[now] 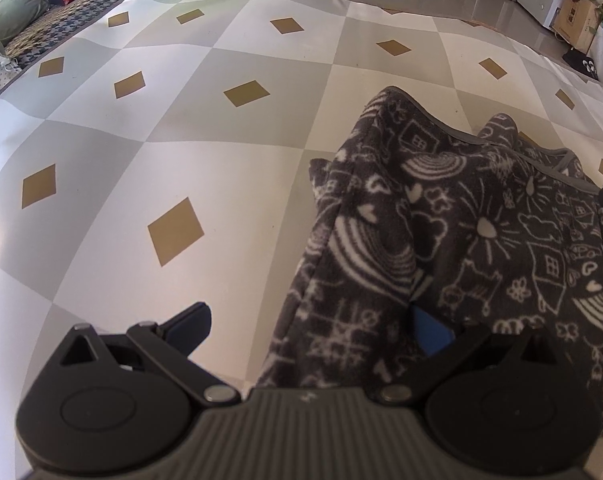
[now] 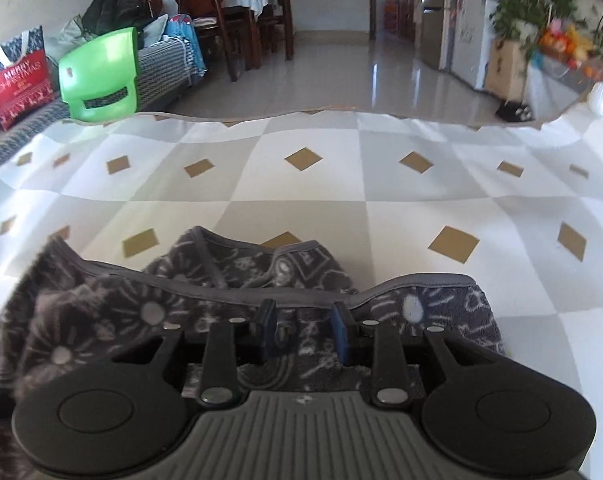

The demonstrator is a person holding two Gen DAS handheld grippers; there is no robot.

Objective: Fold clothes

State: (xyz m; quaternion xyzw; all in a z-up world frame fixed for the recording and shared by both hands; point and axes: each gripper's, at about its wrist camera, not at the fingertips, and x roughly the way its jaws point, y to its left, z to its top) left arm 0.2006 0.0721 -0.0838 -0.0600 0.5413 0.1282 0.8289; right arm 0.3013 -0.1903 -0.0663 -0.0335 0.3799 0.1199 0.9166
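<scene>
Black gripper (image 2: pixel 305 330), blue pads (image 2: pixel 341 334), ribbed grey housing.

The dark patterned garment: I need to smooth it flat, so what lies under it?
Around the garment, the checked mat with gold diamonds shows. Whatever lies directly beneath the fabric is covered.

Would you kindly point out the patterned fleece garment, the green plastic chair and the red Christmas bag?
patterned fleece garment (image 1: pixel 481 240), left wrist view, printed middle.
green plastic chair (image 2: pixel 99 76), right wrist view, its backrest.
red Christmas bag (image 2: pixel 19 84), right wrist view, front face.
</scene>
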